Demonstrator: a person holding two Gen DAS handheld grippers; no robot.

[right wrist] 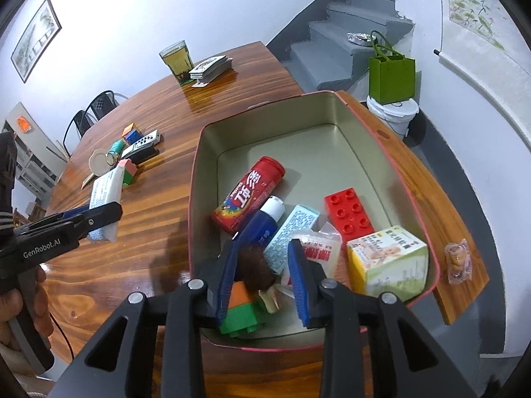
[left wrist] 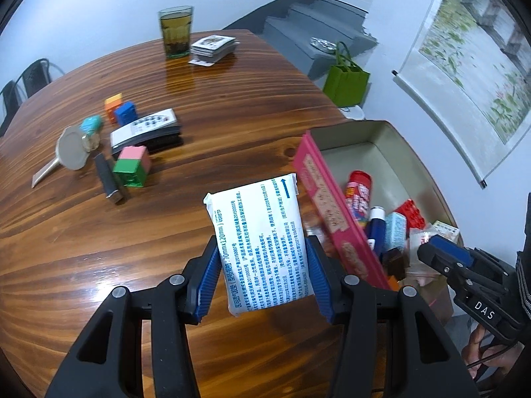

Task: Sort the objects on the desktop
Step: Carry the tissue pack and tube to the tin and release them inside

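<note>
My left gripper [left wrist: 262, 248] is shut on a white packet with blue print [left wrist: 255, 205], held above the wooden table just left of the pink tin box [left wrist: 375, 136]. In the right wrist view that packet [right wrist: 106, 185] shows at the left in the left gripper [right wrist: 109, 212]. My right gripper [right wrist: 263, 245] hangs open over the near end of the tin box [right wrist: 195, 179]. A brown lolly-shaped thing on a pale stick [right wrist: 254, 268] lies between its fingers, leaning against the left one. Under it sits a green and orange block [right wrist: 242, 308].
The box also holds a red tube [right wrist: 249, 192], a blue tube [right wrist: 265, 222], a red brick [right wrist: 351, 212] and a carton [right wrist: 388, 262]. On the table lie a remote [left wrist: 146, 129], coloured cubes [left wrist: 132, 165], a glass [left wrist: 176, 31], cards [left wrist: 214, 46] and a wrapped snack [right wrist: 459, 262].
</note>
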